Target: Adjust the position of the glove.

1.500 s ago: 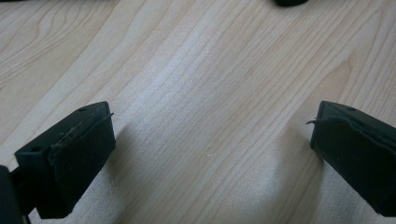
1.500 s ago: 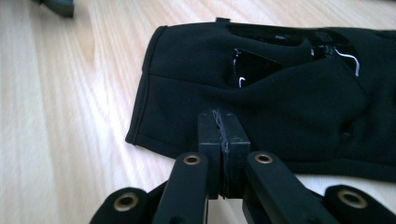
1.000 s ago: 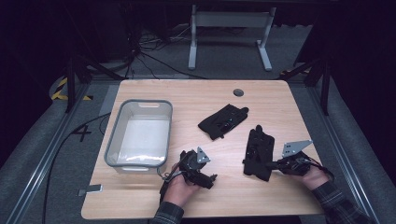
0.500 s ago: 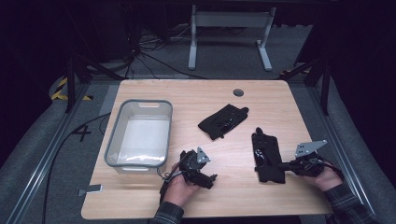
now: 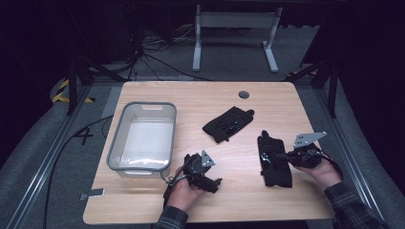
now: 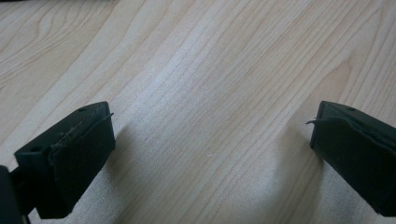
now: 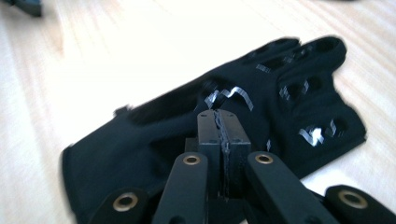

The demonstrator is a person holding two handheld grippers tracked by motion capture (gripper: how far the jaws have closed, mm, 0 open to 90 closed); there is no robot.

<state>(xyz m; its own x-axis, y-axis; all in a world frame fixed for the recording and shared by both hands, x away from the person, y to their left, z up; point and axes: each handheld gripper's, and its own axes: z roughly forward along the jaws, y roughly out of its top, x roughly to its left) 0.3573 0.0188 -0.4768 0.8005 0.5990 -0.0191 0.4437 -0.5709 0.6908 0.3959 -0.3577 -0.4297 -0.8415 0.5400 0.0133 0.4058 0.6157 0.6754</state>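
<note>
lying under right gripper: glove

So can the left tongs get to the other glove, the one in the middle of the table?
Probably yes. The left tongs stand open over bare table, holding nothing, and only bare wood lies between them and the middle glove. The clear bin sits off to the side.

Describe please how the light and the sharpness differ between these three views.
High view: dim, dark room around the table, fairly sharp. Left gripper view: bright, wood grain crisp. Right gripper view: overexposed wood, glove smeared by motion blur, right claw sharper.
</note>
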